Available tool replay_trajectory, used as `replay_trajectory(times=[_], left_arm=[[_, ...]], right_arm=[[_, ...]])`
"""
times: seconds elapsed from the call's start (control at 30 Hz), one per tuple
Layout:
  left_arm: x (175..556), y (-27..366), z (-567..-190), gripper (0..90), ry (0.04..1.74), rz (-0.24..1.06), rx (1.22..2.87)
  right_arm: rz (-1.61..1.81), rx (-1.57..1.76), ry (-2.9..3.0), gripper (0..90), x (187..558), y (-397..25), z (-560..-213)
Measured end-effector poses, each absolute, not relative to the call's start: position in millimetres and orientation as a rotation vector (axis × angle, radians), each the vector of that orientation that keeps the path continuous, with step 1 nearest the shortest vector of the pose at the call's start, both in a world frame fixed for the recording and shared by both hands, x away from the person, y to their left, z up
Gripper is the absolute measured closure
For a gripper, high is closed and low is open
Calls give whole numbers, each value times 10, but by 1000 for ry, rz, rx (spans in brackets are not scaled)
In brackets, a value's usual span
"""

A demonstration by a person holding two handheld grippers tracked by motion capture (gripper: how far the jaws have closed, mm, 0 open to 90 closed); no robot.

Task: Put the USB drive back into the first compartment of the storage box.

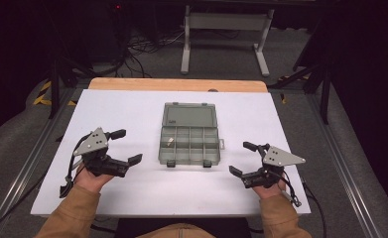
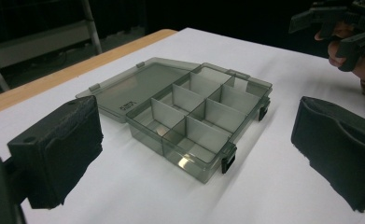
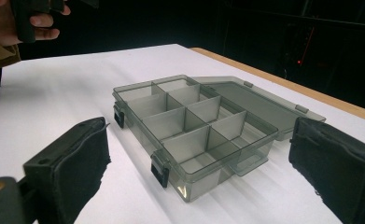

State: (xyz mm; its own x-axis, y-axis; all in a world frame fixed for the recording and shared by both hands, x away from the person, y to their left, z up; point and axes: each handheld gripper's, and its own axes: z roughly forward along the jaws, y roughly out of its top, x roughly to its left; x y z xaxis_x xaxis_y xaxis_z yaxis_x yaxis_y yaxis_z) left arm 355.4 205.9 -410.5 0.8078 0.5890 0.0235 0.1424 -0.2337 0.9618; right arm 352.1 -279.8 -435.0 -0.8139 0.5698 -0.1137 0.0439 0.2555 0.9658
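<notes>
Left gripper (image 1: 123, 146), jaws spread wide, empty, resting left of the organiser box (image 1: 189, 144). Box at table (image 1: 132, 104) centre, lid folded back flat; one small pale item (image 1: 170, 142) in a left compartment. Right gripper (image 1: 245, 158), jaws likewise apart, empty.

I hold my left gripper (image 1: 123, 146) and right gripper (image 1: 243, 158) wide open near the table's front edge, well apart.
</notes>
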Motion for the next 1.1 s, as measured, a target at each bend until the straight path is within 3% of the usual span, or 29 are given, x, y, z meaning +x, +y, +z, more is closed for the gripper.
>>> replay_trajectory(times=[0.9, 1.1], left_arm=[[3419, 2411, -4841, 13, 627, 491, 1616], [3424, 2414, -4859, 10, 634, 502, 1621]], right_arm=[[1586, 561, 2101, 51, 3516, -2801, -4403], [1583, 577, 2106, 51, 3518, -2817, -4440]])
